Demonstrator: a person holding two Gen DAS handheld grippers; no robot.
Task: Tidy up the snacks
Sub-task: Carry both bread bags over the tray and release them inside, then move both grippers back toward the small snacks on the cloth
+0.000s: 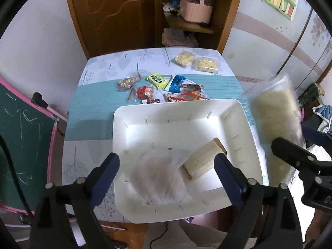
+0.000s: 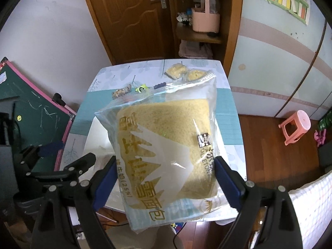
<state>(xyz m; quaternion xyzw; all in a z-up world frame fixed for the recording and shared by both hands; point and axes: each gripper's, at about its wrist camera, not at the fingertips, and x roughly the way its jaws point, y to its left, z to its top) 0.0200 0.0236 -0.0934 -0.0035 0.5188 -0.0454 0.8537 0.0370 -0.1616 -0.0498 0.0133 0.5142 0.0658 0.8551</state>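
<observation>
A white tray (image 1: 145,112) sits on the table's near half. In it lie a clear bag of pinkish snack (image 1: 159,178) and a wrapped tan bread block (image 1: 204,159). My left gripper (image 1: 167,174) is open and empty, just above the tray's near part. My right gripper (image 2: 164,176) is shut on a large clear bag of yellow bread (image 2: 166,141), held up in the air at the tray's right; the bag also shows, blurred, in the left wrist view (image 1: 278,124). Several small snack packets (image 1: 164,89) lie beyond the tray.
Two clear packs of yellow cakes (image 1: 197,62) lie at the table's far right. A green chalkboard (image 1: 22,141) leans at the left. A wooden door (image 1: 112,14) and shelf stand behind. A pink stool (image 2: 296,128) stands on the floor at right.
</observation>
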